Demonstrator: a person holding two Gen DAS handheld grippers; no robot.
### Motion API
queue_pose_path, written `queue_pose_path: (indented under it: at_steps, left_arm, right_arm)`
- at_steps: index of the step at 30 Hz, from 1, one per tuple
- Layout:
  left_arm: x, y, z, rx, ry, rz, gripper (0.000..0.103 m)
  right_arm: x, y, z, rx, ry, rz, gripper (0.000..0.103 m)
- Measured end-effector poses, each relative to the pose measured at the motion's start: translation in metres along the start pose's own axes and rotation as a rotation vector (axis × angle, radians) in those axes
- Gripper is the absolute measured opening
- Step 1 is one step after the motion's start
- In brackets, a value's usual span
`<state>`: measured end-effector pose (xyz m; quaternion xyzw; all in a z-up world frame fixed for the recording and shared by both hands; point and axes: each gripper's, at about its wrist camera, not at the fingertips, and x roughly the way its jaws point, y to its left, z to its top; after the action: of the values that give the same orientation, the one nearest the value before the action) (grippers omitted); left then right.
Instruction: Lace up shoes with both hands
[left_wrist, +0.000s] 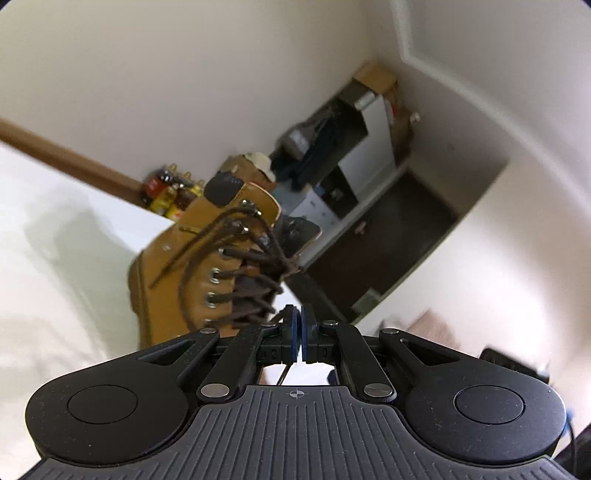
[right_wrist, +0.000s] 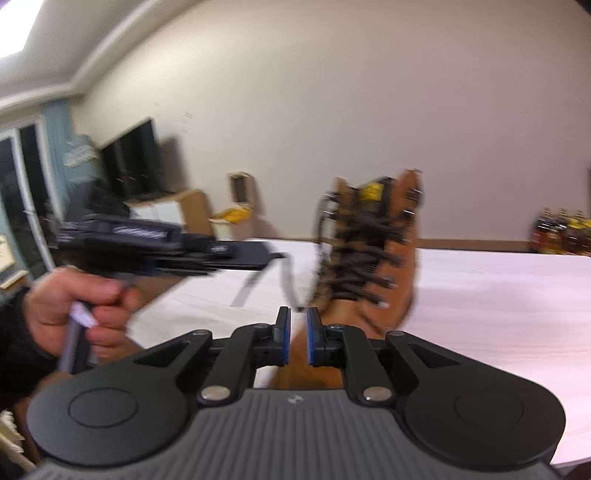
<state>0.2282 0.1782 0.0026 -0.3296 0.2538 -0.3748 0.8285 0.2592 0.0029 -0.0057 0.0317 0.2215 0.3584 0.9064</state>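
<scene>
A: Lace first: where is it, and who has it?

B: Thin dark-brown cord lace (left_wrist: 236, 254), threaded up the tan leather work boot (left_wrist: 173, 258), which stands upright on the white table (left_wrist: 55, 258), toward the table's far edge by the wall in the left wrist view. Left gripper (left_wrist: 297, 325) is clenched, its blue pads together on a strand of that lace just in front of the boot's tongue.

A: And the right gripper (right_wrist: 297, 325)?

B: Released. Its pads (right_wrist: 283, 339) stand slightly apart with nothing pressed between them, just short of the boot's toe. A loose strand hangs close ahead of them; blur hides whether it touches.

A: How will the lace handle?

B: Soft, light and limp, I'd judge; it will sag and slide unless kept taut. Pinch it near the free end, close to an eyelet, so it doesn't flop.

A: The boot?

B: Stiff and fairly heavy, probably steady under gentle pulls.
</scene>
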Motion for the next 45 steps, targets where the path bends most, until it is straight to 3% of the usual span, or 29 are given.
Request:
queue_pose_path:
  at_steps: [5, 11, 13, 15, 16, 18, 20, 21, 23, 26, 30, 35, 36, 37, 38, 42, 45]
  left_arm:
    - [0.009, -0.004, -0.008, -0.033, -0.008, -0.024, 0.002]
    - [0.018, -0.006, -0.016, -0.011, -0.005, -0.034, 0.002]
    - [0.018, -0.009, -0.016, 0.012, 0.002, -0.027, 0.002]
    - [0.016, -0.014, -0.014, 0.06, 0.023, -0.011, 0.002]
    - [0.015, -0.02, -0.012, 0.124, 0.041, 0.019, 0.004]
    - [0.015, -0.039, -0.011, 0.351, 0.092, 0.124, 0.009]
    - [0.017, -0.062, -0.013, 0.617, 0.145, 0.205, 0.025]
    - [0.018, -0.07, -0.014, 0.724, 0.163, 0.223, 0.025]
    - [0.024, -0.086, -0.021, 0.955, 0.196, 0.239, 0.025]
    - [0.035, -0.107, -0.034, 1.303, 0.248, 0.241, 0.027]
    - [0.052, -0.114, -0.047, 1.522, 0.348, 0.163, 0.028]
    - [0.074, -0.111, -0.06, 1.644, 0.418, 0.12, 0.027]
    - [0.078, -0.11, -0.061, 1.645, 0.422, 0.112, 0.024]
    - [0.082, -0.109, -0.061, 1.636, 0.434, 0.107, 0.01]
    - [0.085, -0.108, -0.061, 1.615, 0.45, 0.104, 0.004]
    - [0.093, -0.1, -0.05, 1.479, 0.444, 0.161, 0.003]
    - [0.089, -0.09, -0.035, 1.387, 0.389, 0.249, 0.003]
  right_arm:
    - [0.006, 0.002, 0.002, 0.037, -0.025, 0.041, 0.011]
    - [0.021, -0.011, 0.003, 0.198, -0.004, 0.115, 0.011]
    - [0.024, -0.016, 0.003, 0.245, 0.005, 0.118, 0.006]
    - [0.021, -0.014, 0.004, 0.189, 0.016, 0.091, 0.003]
    - [0.018, -0.013, 0.005, 0.157, 0.021, 0.076, 0.003]
    - [0.015, -0.008, 0.006, 0.067, 0.037, 0.026, 0.003]
    - [0.007, -0.001, 0.006, -0.125, 0.051, -0.07, 0.003]
    - [0.004, 0.002, 0.005, -0.215, 0.054, -0.107, 0.003]
    - [-0.003, 0.008, 0.003, -0.399, 0.064, -0.171, 0.003]
    - [-0.01, 0.016, -0.001, -0.583, 0.081, -0.19, 0.003]
    - [-0.018, 0.028, -0.007, -0.821, 0.097, -0.197, 0.003]
    - [-0.023, 0.03, -0.009, -0.947, 0.107, -0.212, 0.003]
    - [-0.024, 0.029, -0.01, -0.965, 0.108, -0.215, 0.003]
    - [-0.024, 0.028, -0.01, -0.972, 0.107, -0.212, 0.003]
    - [-0.024, 0.028, -0.01, -0.977, 0.106, -0.208, 0.003]
    - [-0.026, 0.024, -0.011, -0.96, 0.084, -0.221, 0.006]
    - [-0.026, 0.008, -0.009, -0.782, 0.1, -0.264, 0.015]
